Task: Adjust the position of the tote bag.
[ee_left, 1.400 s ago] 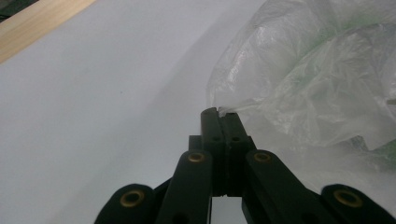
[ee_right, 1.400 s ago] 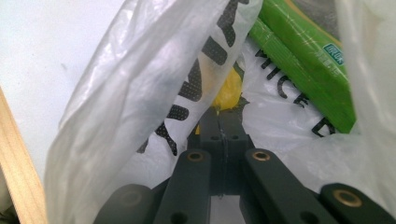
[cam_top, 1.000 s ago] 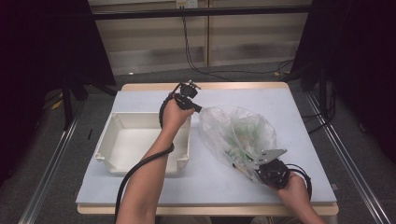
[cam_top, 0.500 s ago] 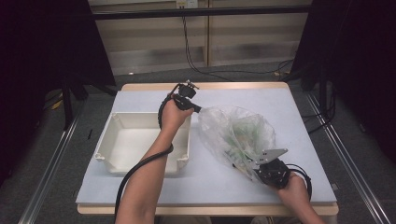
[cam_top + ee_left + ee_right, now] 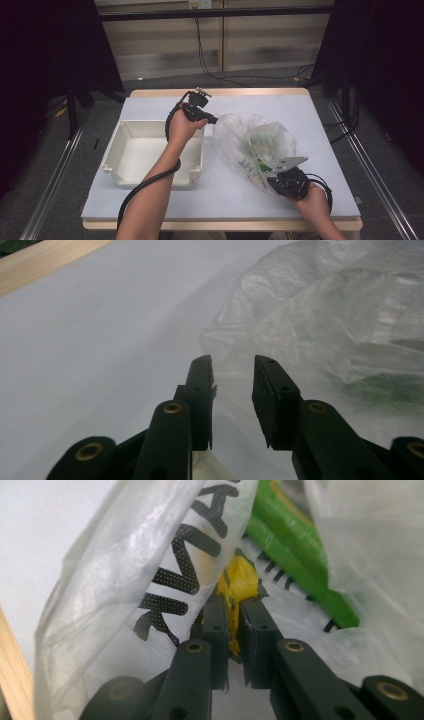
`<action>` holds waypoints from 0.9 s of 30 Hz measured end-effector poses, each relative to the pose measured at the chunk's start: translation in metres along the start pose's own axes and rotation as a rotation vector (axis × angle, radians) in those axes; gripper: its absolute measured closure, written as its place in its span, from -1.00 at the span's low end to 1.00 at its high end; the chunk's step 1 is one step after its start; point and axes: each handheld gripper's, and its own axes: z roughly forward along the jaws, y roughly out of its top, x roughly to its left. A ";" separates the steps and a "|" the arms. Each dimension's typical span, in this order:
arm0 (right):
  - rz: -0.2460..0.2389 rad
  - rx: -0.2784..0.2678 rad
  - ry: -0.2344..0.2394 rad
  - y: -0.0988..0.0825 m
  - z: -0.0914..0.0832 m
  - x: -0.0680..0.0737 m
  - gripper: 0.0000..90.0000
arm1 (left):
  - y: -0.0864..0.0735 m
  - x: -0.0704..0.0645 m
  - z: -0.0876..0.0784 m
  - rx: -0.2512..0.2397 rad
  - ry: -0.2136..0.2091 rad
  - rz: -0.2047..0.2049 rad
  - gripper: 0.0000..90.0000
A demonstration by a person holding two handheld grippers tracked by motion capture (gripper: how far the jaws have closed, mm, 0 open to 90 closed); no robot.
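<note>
Two grippers — left gripper (image 5: 232, 375) just parted, empty; right gripper (image 5: 232, 612) pinching yellow wrapper (image 5: 240, 582) inside plastic bag (image 5: 252, 142).

Far strip of the pale blue-grey counter (image 5: 260, 102) lies open, also the right side past the crumpled clear plastic bag (image 5: 252, 142) w/ green contents. The bag fills mid-counter; the white rectangular plastic tray (image 5: 125, 172) blocks the left half. Narrow lane btwn tray & bag. Left tool (image 5: 212, 120) stands at the bag's far-left edge, jaws just opened, nothing btwn them; right tool (image 5: 272, 175) sits at the bag's near edge.
</note>
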 end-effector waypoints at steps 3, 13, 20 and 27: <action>0.008 -0.025 0.002 0.004 -0.003 -0.001 0.76 | 0.000 -0.002 -0.003 0.004 0.014 0.022 0.42; 0.048 -0.037 -0.009 0.007 -0.008 -0.004 0.65 | 0.000 -0.019 -0.015 -0.038 -0.012 0.014 0.23; 0.058 -0.045 -0.017 0.007 -0.011 -0.005 0.58 | -0.001 -0.027 -0.022 -0.041 -0.017 0.018 0.16; 0.065 -0.050 -0.033 0.009 -0.013 -0.006 0.51 | -0.003 -0.032 -0.030 -0.017 -0.033 0.087 0.14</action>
